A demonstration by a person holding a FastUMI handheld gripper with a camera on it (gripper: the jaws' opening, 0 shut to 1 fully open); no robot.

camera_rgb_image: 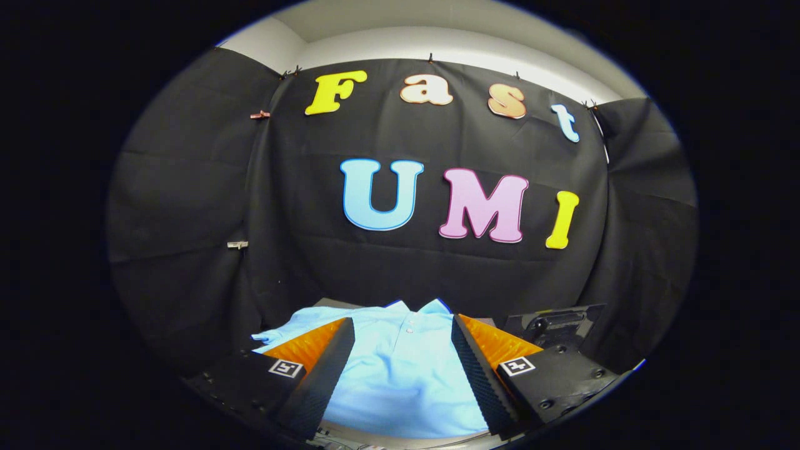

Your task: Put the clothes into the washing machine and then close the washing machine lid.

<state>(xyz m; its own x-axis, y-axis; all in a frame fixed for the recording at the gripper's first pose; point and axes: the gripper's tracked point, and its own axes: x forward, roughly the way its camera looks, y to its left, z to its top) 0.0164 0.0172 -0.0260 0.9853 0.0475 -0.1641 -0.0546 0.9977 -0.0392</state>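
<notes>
Going left to right. On the left the booth wall is hanging as black cloth, w/ two small clips [237, 245] pinching it at the edge.

Lower down, the left finger of the hand-held gripper [403, 359] is standing over a light blue shirt [400, 381]. The shirt is lying flat, collar [420, 307] pointing away from the fingers, and a short row of buttons is running down from the collar approx. in the middle of the gap. One sleeve is spreading out to the left, beyond the left finger. The shirt is lying between the two fingers and just ahead of them. The surface under it is mostly covered, so I cannot say if it is a counter.

The fingers are standing wide apart, not pressing on anything; the gripper is empty.

To the right of the right finger, a dark box-like thing [556, 325] is sitting just beside the shirt. It is maybe part of the washing machine, but I cannot tell.

Handling, as a judgement: the shirt is looking light, thin and soft, so it is probably going to fold and hang down when lifted. A pinch on a raised fold near the collar or the button strip is giving more cloth to bite than the flat chest.

Writing: each finger is carrying a small square black-and-white marker, no readable text. No brand is showing on the shirt.
</notes>
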